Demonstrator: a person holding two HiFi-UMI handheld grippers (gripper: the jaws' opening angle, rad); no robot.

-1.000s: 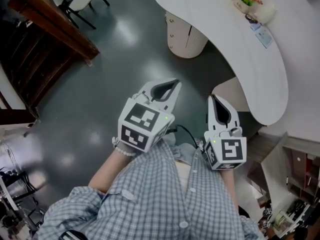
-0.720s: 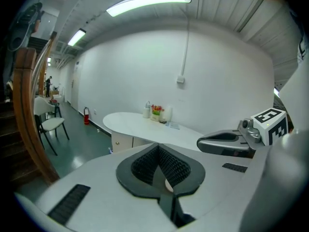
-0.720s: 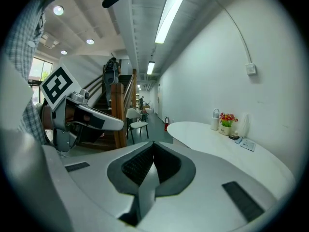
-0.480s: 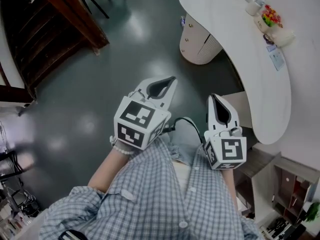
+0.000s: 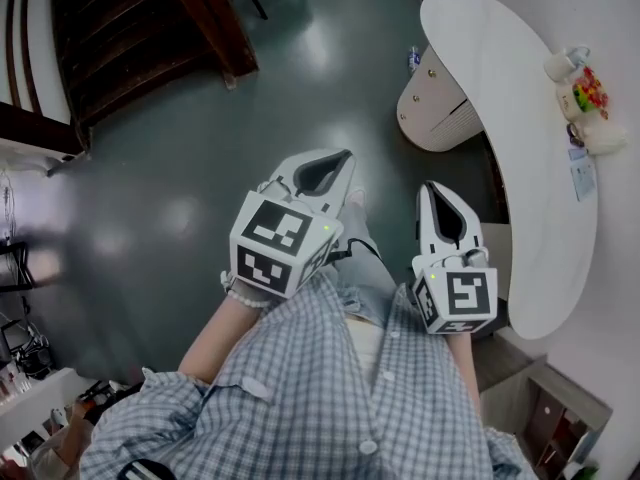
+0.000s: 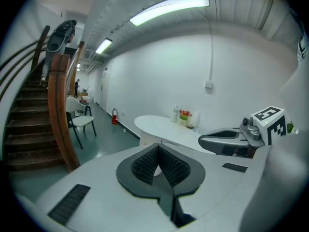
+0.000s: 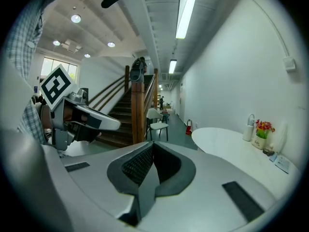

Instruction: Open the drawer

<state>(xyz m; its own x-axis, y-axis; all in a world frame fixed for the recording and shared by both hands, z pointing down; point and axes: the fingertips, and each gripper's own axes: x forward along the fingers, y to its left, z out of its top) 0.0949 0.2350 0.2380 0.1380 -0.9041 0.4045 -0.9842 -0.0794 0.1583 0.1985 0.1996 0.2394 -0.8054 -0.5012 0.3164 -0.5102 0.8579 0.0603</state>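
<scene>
Nearest to us is our checked shirt (image 5: 330, 398), with both forearms reaching forward from it. The left hand-held gripper (image 5: 345, 158) is held out over the dark, glossy floor (image 5: 180, 188). Its jaws are closed together, the ribbed pads meeting at the tips with nothing between them. The right hand-held gripper (image 5: 430, 186) sits just beside it, pointing much the same way. Its jaws are likewise pressed together and it carries nothing. The two grippers are near each other but apart.

Beyond them, to our right, stands a pale rounded cabinet (image 5: 445, 123) under the end of a long white curved surface (image 5: 500, 78). We take the drawer (image 5: 425, 93) to be in this cabinet. Small knobs show on its front, which looks flush, and it is well apart from both grippers.

Further along the surface, by the wall, stand a pot of bright flowers (image 5: 590, 93) and a pale bottle (image 5: 565, 63). To our left, farther off, a dark wooden staircase (image 5: 120, 38) rises, with a white chair (image 6: 79, 120) beside it.
</scene>
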